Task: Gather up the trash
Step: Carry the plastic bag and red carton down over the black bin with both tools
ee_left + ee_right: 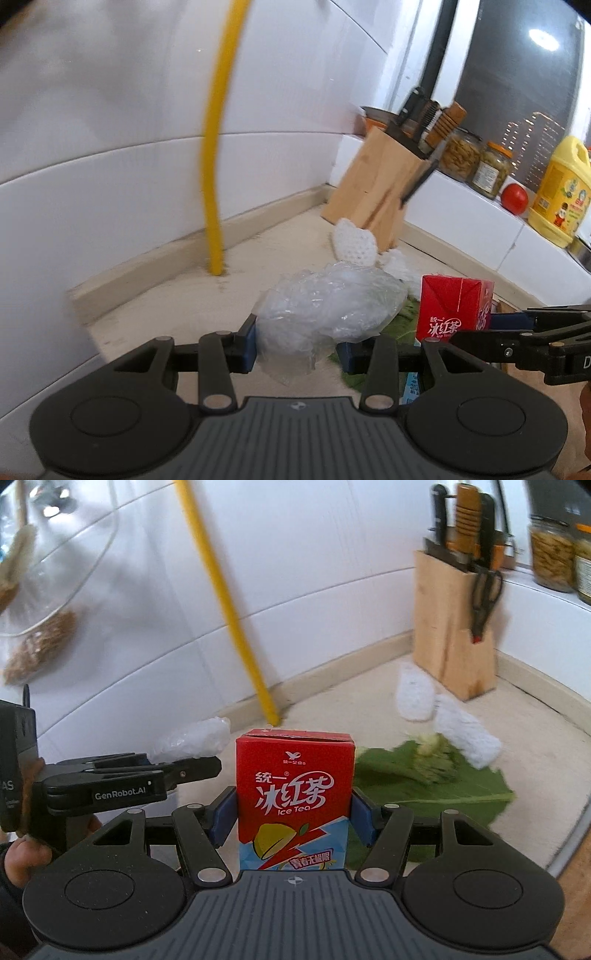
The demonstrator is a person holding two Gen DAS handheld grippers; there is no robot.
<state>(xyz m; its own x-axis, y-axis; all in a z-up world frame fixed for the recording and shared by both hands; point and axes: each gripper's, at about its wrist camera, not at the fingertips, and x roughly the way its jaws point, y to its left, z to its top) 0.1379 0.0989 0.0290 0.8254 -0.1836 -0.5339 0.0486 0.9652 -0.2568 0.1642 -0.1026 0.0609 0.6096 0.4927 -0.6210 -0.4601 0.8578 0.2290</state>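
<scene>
Both grippers loaded with trash over the counter.
We had the left gripper [297, 345] clamped on crumpled clear plastic [325, 306] and the right gripper [293, 816] squeezing an upright red ice tea carton [293, 794], a green leaf [436, 786] lying behind.

Illumination is bright and even. Fisheye distortion bends the white tiled wall [110, 129]. Motion blur softens the yellow vertical pipe [214, 147].

free: bare bench [177, 295] left of yellow pipe [212, 166] | blocked: knife block [452, 627] in corner, foam nets [415, 694] and leaf [443, 790] before it | right: jars [460, 155] on ledge
</scene>
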